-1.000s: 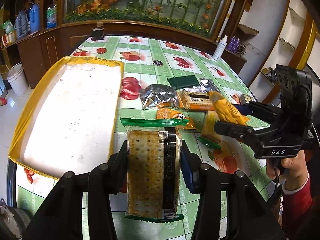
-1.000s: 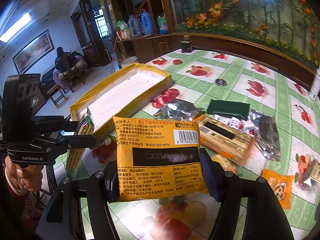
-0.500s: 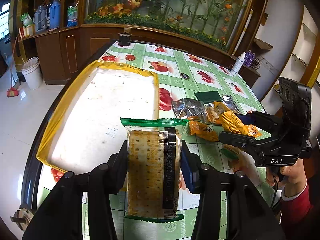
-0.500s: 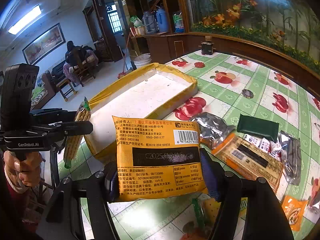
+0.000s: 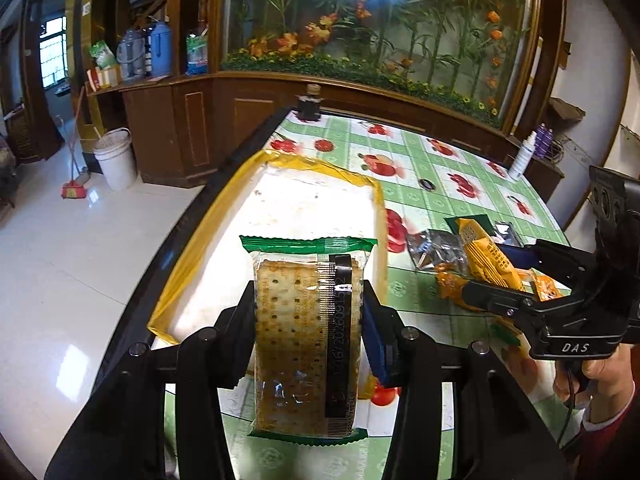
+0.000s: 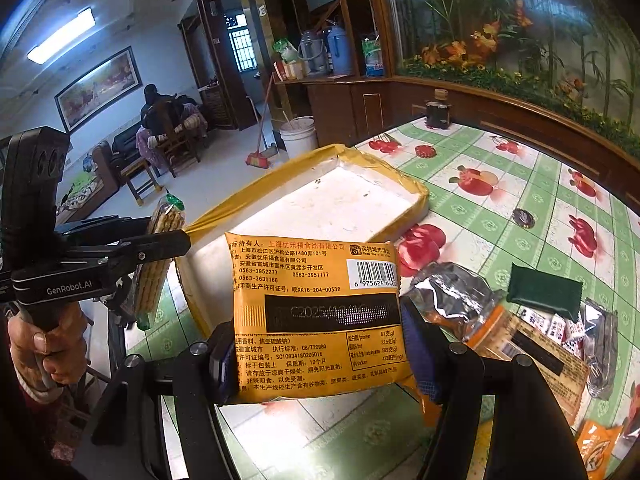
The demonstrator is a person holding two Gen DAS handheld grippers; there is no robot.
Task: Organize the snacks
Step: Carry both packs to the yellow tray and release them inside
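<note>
Your big room has a shiny white floor [image 5: 60, 264] and a flower wall [image 5: 380, 20]. Your bench [image 6: 520, 184] wears a green fruit cloth. On it sits a white tray [image 6: 320, 208] with yellow edges. Your left tongs [image 5: 308, 320] squeeze the cracker pack [image 5: 304, 336]. Your right tongs [image 6: 320, 352] squeeze the orange snack bag [image 6: 316, 312]. Both hang near the tray. The bag hides some bench.
</note>
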